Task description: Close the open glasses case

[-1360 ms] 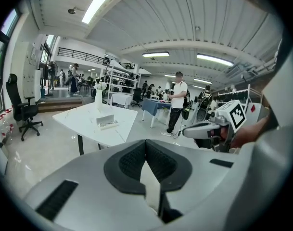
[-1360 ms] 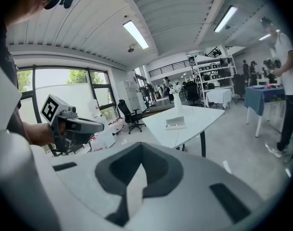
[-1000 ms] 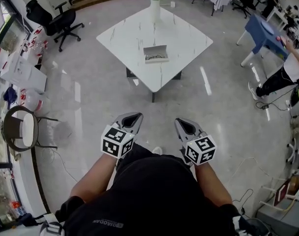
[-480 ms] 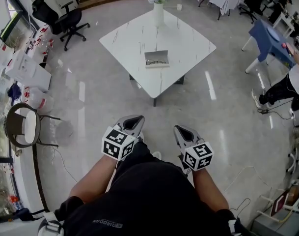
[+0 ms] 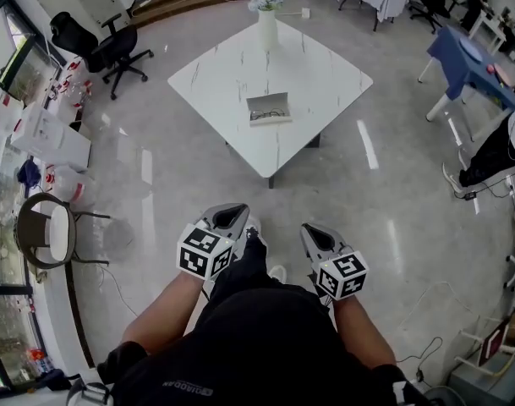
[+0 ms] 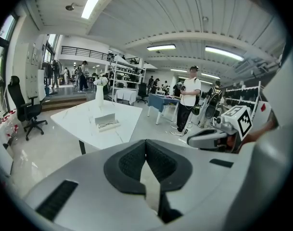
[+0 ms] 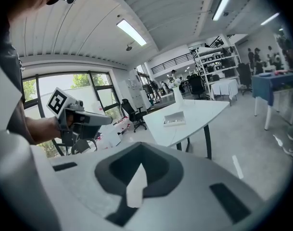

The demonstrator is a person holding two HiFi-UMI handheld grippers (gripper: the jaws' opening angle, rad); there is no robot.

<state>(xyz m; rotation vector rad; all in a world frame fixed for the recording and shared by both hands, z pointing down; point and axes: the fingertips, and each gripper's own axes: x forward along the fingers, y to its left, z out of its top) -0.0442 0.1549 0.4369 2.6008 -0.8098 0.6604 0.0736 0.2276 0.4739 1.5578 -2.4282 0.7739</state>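
Observation:
The open glasses case [image 5: 268,108] lies on the white square table [image 5: 232,66], its lid standing up and dark glasses inside. It also shows far off as the small case [image 6: 108,123] and the case [image 7: 174,119]. My left gripper [image 5: 227,215] and right gripper [image 5: 317,220] are held close to my body, over the floor, well short of the table. In the left gripper view my own left gripper [image 6: 146,142] has its jaws meeting at the tips, with nothing between them. My right gripper [image 7: 140,147] looks the same.
A white vase with flowers [image 5: 266,17] stands at the table's far corner. A black office chair [image 5: 105,45], white boxes [image 5: 50,134] and a round chair [image 5: 44,231] are at the left. A blue table [image 5: 464,57] and a person [image 5: 502,142] are at the right.
The table and case sit slightly lower in the head view than a second ago. Both grippers stay shut in front of my body, side by side.

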